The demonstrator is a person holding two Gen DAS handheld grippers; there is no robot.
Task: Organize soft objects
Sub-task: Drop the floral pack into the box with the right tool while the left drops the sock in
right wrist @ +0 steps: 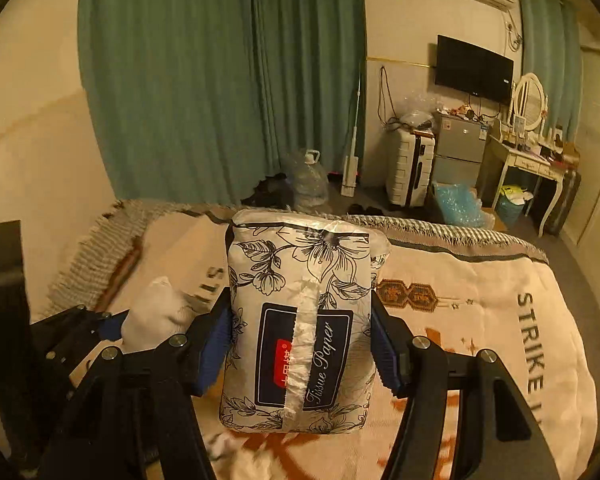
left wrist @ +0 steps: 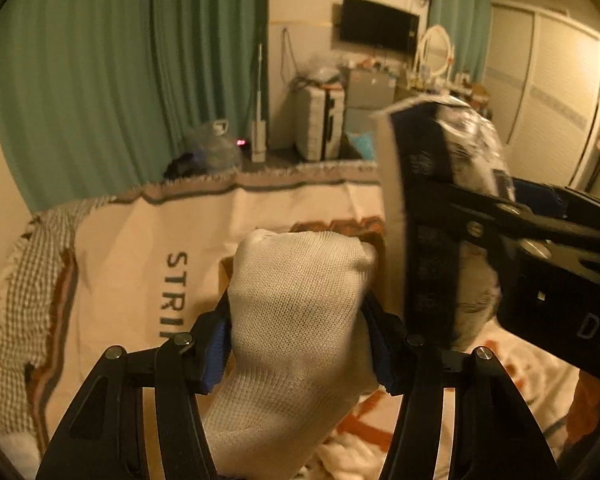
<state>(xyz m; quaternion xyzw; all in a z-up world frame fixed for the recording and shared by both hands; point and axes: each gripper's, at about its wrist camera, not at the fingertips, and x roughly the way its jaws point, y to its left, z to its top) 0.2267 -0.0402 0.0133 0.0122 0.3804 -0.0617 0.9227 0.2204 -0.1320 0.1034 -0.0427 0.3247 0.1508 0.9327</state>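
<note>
My left gripper (left wrist: 298, 344) is shut on a white knitted sock (left wrist: 296, 320) and holds it above the bed. The sock also shows in the right wrist view (right wrist: 160, 316), at the left, between the left gripper's blue pads. My right gripper (right wrist: 302, 344) is shut on a floral tissue paper pack (right wrist: 300, 328) with a dark label, held upright above the blanket. In the left wrist view the tissue pack (left wrist: 440, 216) and the right gripper (left wrist: 540, 240) are close on the right.
A cream blanket (right wrist: 480, 320) with "STRIKE" lettering covers the bed. White cloth (right wrist: 244, 460) lies on it below the grippers. Beyond the bed are green curtains (right wrist: 220, 80), a water jug (right wrist: 310, 182), a suitcase (right wrist: 410, 168), a small fridge (right wrist: 460, 148) and a dressing table (right wrist: 528, 160).
</note>
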